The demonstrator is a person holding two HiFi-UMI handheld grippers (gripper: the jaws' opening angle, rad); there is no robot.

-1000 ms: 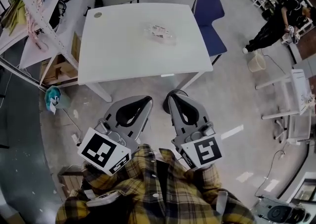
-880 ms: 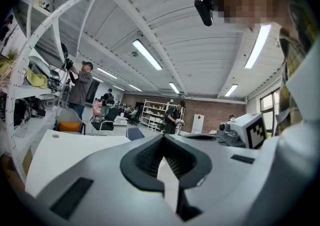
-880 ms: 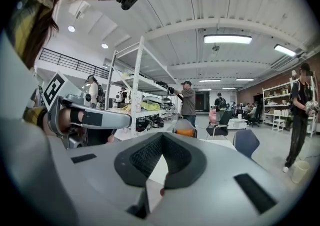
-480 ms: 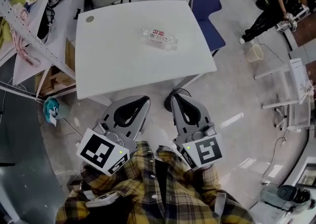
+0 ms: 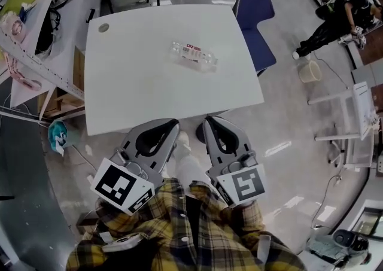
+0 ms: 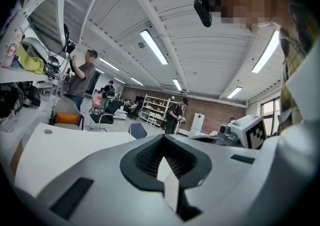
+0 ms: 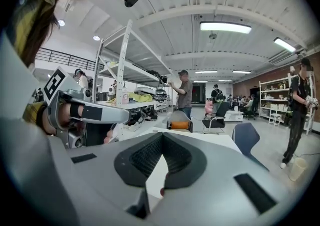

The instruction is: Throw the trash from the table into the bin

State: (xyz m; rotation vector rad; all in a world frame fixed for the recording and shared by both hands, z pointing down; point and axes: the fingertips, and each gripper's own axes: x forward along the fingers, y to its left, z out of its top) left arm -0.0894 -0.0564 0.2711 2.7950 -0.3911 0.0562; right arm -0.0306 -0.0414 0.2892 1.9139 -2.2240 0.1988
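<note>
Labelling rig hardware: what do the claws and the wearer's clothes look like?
The left claw and right claw are grey tapered shells with black ribbed inner pads. Each carries a white cube with black square markers. The person wears a yellow-and-dark plaid shirt.

The white table (image 5: 137, 93) lies bare from its near edge up to the crumpled plastic trash (image 5: 192, 56) past the middle, so free passage over it is given. The left flank is hemmed by a shelving rack (image 5: 36, 54); a blue chair (image 5: 254, 18) is set against the far right corner.
</note>
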